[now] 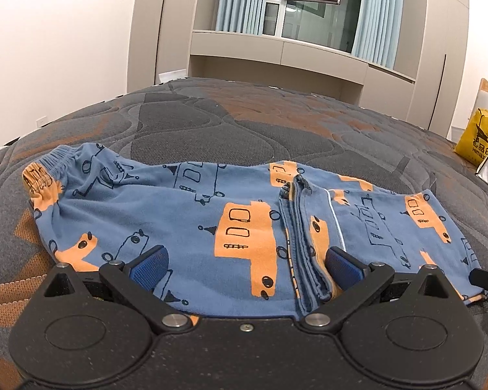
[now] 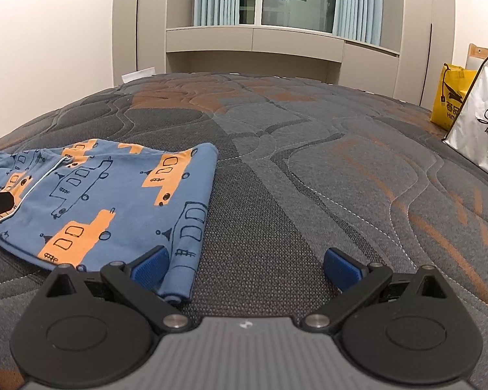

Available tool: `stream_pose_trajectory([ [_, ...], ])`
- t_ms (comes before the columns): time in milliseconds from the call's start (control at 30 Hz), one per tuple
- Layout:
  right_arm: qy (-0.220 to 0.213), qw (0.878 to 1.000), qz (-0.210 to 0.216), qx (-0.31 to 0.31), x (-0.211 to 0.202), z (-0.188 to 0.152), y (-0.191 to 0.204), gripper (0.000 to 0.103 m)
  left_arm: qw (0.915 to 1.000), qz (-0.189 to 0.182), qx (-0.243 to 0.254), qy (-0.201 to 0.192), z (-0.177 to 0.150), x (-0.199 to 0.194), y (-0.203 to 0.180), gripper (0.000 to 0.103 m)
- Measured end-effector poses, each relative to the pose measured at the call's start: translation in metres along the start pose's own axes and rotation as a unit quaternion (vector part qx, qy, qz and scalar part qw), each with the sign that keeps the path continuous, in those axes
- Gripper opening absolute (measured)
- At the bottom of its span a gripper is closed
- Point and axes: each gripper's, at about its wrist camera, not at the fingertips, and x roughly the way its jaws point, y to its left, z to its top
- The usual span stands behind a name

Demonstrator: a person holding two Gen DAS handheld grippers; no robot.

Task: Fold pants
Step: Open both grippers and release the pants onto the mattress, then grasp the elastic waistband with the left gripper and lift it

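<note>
The left gripper [image 1: 245, 261] hangs spread wide, holding nothing, low over the pants [image 1: 185, 214], whose folded-back leg hems [image 1: 301, 250] lie just inside its right finger. A close here could pinch only the top layer — dragging the fold apart. The right gripper [image 2: 245, 261] is likewise released, its left finger over the folded edge [image 2: 182, 260] of the pants while its right finger sits above bare bed [image 2: 309, 178]. It may catch the quilted cover along with the cloth, or miss the edge entirely. The waistband [image 1: 45, 169] lies bunched far to the left gripper's left — an uneven final fold seems likely.
</note>
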Motion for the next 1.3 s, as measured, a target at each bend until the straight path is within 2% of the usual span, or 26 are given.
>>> stream_pose_trajectory([
  [100,-0.002,1.000,-0.002,0.001,-0.001,-0.001,0.001,0.103,0.9999,-0.013,-0.002,-0.001,0.001,-0.002,0.003,0.103],
  [200,-0.014,1.000,-0.011,0.000,-0.007,-0.003,0.003,0.103,0.9983,-0.045,-0.034,-0.016,0.001,-0.019,0.021,0.102],
  [267,-0.036,0.999,-0.027,-0.003,-0.018,-0.004,0.006,0.103,0.9967,-0.046,-0.055,-0.038,-0.002,-0.038,0.038,0.102],
  [333,-0.060,0.997,-0.038,0.000,-0.032,-0.003,0.010,0.103,0.9949,-0.032,-0.076,-0.058,-0.006,-0.053,0.058,0.103],
  [400,-0.086,0.996,-0.014,0.019,-0.044,0.002,0.014,0.103,0.9912,0.000,-0.119,-0.056,-0.007,-0.055,0.083,0.103],
  [500,-0.107,0.991,0.054,0.051,-0.047,0.018,0.029,0.103,0.9813,0.033,-0.186,-0.038,-0.004,-0.043,0.120,0.102],
  [600,-0.099,0.987,0.119,0.043,-0.031,0.033,0.057,0.103,0.9773,0.013,-0.202,-0.061,0.004,-0.037,0.136,0.102],
  [700,-0.079,0.985,0.153,0.025,-0.009,0.046,0.087,0.103,0.9739,0.015,-0.219,-0.058,0.013,-0.024,0.145,0.102],
  [800,-0.076,0.985,0.154,0.008,0.005,0.052,0.111,0.103,0.9707,0.019,-0.232,-0.061,0.017,-0.016,0.154,0.102],
  [867,-0.068,0.987,0.146,-0.013,0.015,0.053,0.125,0.103,0.9715,0.021,-0.228,-0.060,0.018,-0.010,0.154,0.100],
  [967,-0.030,0.989,0.140,-0.034,0.028,0.049,0.141,0.103,0.9740,0.018,-0.219,-0.056,0.018,-0.014,0.158,0.094],
  [1067,-0.022,0.988,0.148,-0.030,0.029,0.046,0.138,0.103,0.9710,0.005,-0.233,-0.054,0.016,-0.014,0.161,0.082],
  [1167,-0.011,0.988,0.156,-0.016,0.033,0.045,0.133,0.103,0.9649,-0.006,-0.257,-0.054,0.015,-0.013,0.165,0.064],
  [1233,-0.005,0.987,0.160,-0.009,0.036,0.045,0.131,0.103,0.9603,0.002,-0.275,-0.045,0.012,-0.008,0.171,0.025],
  [1267,-0.006,0.987,0.160,-0.009,0.036,0.045,0.131,0.103,0.9579,0.015,-0.284,-0.042,0.011,-0.007,0.173,0.018],
  [1300,-0.006,0.987,0.160,-0.009,0.036,0.045,0.131,0.103,0.9541,0.011,-0.296,-0.045,0.009,-0.008,0.177,0.017],
])
